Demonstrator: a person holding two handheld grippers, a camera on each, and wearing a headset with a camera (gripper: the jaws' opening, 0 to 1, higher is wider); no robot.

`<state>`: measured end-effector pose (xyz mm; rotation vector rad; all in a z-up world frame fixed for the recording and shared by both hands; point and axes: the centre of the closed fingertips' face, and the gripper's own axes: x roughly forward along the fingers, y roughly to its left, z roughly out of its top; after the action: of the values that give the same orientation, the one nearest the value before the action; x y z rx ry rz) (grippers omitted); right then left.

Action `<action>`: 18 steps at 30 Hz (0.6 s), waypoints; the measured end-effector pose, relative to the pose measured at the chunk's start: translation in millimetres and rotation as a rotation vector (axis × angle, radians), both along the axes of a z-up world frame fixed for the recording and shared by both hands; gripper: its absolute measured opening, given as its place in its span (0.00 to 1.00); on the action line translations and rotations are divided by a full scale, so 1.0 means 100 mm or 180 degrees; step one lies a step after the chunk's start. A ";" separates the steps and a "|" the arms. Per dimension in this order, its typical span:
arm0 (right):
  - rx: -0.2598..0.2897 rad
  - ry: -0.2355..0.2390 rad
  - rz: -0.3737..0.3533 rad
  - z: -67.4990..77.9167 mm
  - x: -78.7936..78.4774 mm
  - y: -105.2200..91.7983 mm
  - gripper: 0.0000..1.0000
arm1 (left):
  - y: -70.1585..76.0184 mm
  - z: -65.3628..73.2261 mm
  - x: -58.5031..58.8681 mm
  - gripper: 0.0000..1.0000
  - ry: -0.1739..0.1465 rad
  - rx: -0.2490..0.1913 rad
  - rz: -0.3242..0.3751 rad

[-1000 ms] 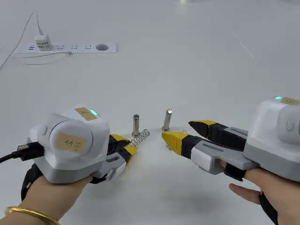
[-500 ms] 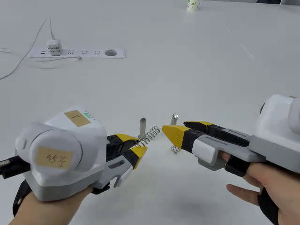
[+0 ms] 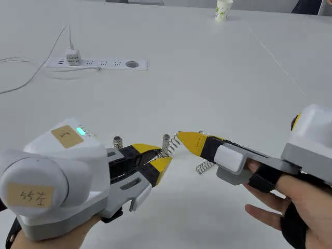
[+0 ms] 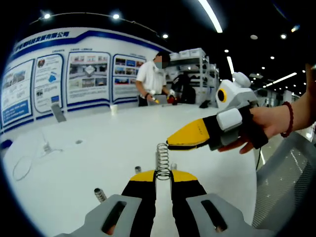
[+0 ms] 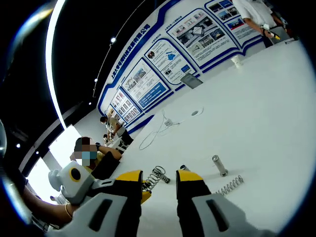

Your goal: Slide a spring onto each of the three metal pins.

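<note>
- Wide white desk [image 3: 218, 78] in a bright hall; blue-edged display boards [image 4: 84, 69] along the far wall in the left gripper view, with a person in a white shirt [image 4: 150, 79] standing at the desk's far end.
- Far left on the desk: loose white cable [image 3: 21, 83] curling toward a white power strip [image 3: 98, 63], with a charger [image 3: 72, 54] plugged into its left end.
- Left claw [image 3: 160, 162]: closed on a coil spring [image 3: 172, 144], pinched at its lower end between the yellow tips. Spring held off the desk and tilted up toward the right in the head view; standing straight up from between the jaws in the left gripper view.
- Just left of that claw's tips: short metal pin [image 3: 118, 142], upright on the desk. Ribbed look, too small to tell whether a spring sits on it.
- Second upright pin [image 3: 166, 139] directly behind the held spring, overlapping it in the head view. Touching or not, cannot tell.
- Right claw [image 5: 160, 174]: open, jaws apart with nothing gripped. Yellow tip pointing left, very near the free end of the held spring. Contact unclear. Person's hand [image 3: 280, 207] under its grey body.
- Below the right claw: another spring [image 3: 205, 166] lying on its side on the desk, apart from both pins.
- Far back, right of centre: paper cup [image 3: 223, 9], upright.
</note>
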<state>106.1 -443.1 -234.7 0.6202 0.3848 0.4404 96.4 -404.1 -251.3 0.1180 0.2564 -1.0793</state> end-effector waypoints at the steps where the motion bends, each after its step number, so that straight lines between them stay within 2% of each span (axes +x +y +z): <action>1: 0.0040 0.0004 0.0004 0.01 0.00 0.01 0.27 | 0.00 0.02 -0.01 0.10 -0.0016 -0.0017 -0.0002; 8: 0.0441 0.0071 0.0029 0.07 -0.01 0.08 0.22 | -0.01 0.10 -0.05 0.10 -0.0095 -0.0129 -0.0061; 14: 0.0530 0.0079 0.0059 0.10 -0.02 0.12 0.19 | -0.02 0.17 -0.07 0.10 -0.0136 -0.0223 -0.0086; 18: 0.0604 0.0064 0.0078 0.13 -0.02 0.14 0.15 | -0.02 0.19 -0.09 0.10 -0.0110 -0.0256 -0.0081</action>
<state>104.4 -428.7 -221.2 0.8053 0.3727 0.4980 87.4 -406.1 -232.5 0.0680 0.1806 -1.1105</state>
